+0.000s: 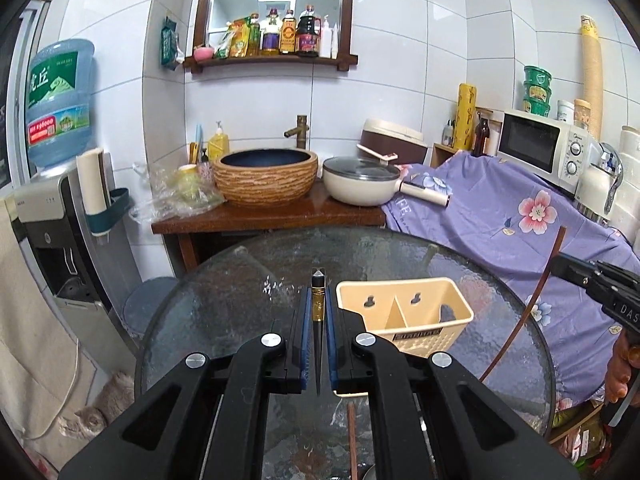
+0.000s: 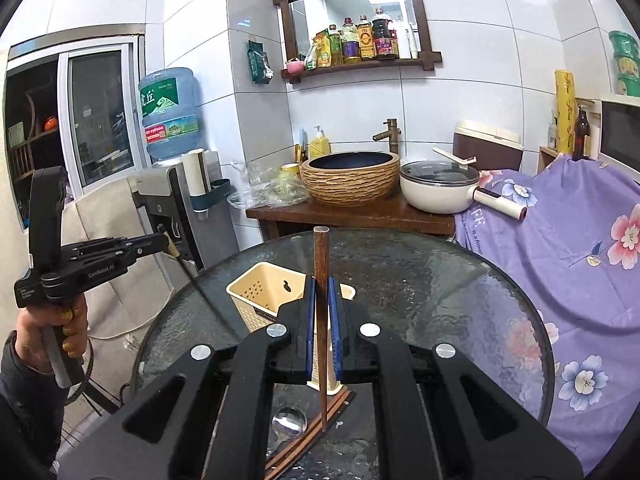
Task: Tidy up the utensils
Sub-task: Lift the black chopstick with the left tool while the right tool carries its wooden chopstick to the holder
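A cream two-compartment utensil holder stands on the round glass table, also in the right wrist view. My left gripper is shut on a black chopstick with a gold band, held above the table left of the holder. My right gripper is shut on a brown wooden chopstick, held upright just in front of the holder. More brown chopsticks and a metal spoon lie on the glass below it.
Behind the table is a wooden counter with a basin sink and a lidded white pan. A purple floral cloth covers things at right. A water dispenser stands at left. A cat lies on the floor.
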`<state>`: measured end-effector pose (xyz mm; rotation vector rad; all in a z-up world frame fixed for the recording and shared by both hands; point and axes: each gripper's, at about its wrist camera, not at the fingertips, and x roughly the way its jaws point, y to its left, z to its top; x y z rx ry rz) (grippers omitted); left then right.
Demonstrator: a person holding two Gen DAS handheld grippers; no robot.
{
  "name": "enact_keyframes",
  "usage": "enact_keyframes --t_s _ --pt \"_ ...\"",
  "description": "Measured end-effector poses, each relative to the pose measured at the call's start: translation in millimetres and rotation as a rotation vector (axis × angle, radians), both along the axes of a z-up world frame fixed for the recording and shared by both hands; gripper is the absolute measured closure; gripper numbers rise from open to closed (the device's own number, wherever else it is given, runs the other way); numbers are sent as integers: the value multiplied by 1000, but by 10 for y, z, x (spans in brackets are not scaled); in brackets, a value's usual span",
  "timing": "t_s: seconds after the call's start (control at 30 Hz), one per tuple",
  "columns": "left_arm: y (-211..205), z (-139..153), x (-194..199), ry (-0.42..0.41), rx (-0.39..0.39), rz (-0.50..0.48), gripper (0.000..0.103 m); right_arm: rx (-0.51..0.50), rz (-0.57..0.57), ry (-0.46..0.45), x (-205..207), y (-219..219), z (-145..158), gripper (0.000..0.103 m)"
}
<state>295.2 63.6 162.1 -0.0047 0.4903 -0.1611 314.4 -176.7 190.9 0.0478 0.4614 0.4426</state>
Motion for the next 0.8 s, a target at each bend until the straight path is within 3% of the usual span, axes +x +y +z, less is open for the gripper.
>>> enact_keyframes --t_s 0.23,0.5,0.8 --pt "-29 348 -26 -47 17 -24 97 16 41 -2 40 40 186 96" --pt "-130 908 -13 -125 24 -41 97 60 77 -67 107 111 683 96" --pt "-310 1383 135 -219 -60 -46 97 84 14 -177 292 222 1243 96"
